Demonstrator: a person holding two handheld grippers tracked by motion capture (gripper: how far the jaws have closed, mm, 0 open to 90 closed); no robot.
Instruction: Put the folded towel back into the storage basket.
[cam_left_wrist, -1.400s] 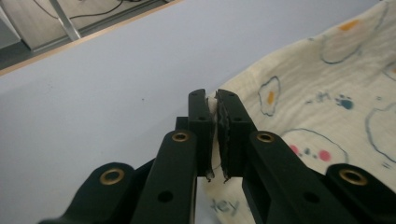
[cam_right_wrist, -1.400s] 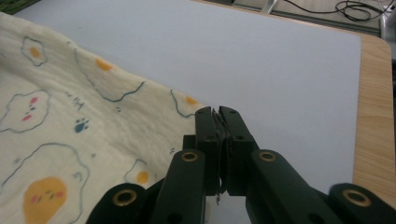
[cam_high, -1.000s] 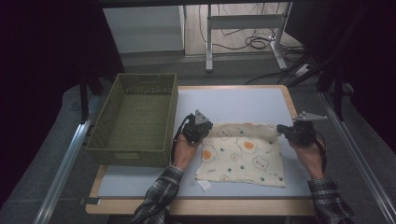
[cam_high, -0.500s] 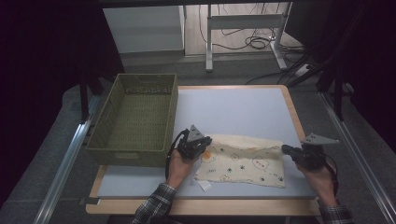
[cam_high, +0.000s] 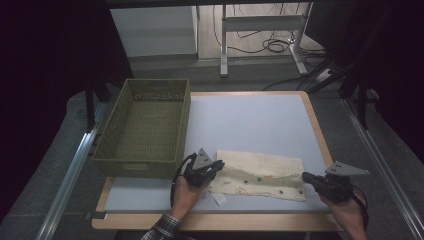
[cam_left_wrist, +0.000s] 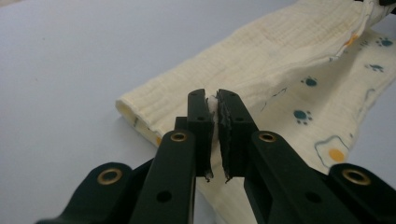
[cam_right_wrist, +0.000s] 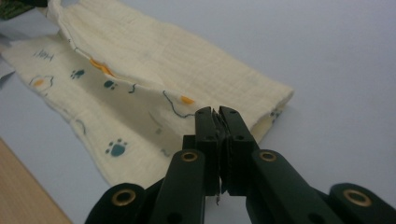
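Cream muslin cloth w/ paw-and-egg print (cam_high: 260, 172) lies half-folded at table's near edge, long axis left–right btw left gripper (cam_high: 216, 165) and right gripper (cam_high: 306, 176), each clamped on an end corner

The desk (cam_high: 260, 120) has a pale grey-blue top with a light wooden border around it. On its left part stands a rectangular olive-green woven basket (cam_high: 145, 127), which reaches over the left border. Near the front edge lies a cream muslin cloth with printed paw marks and fried eggs (cam_high: 260, 172), folded over lengthwise, its long side along the front. A small white tag (cam_high: 218, 199) lies on the desk just beside the cloth's front left corner.
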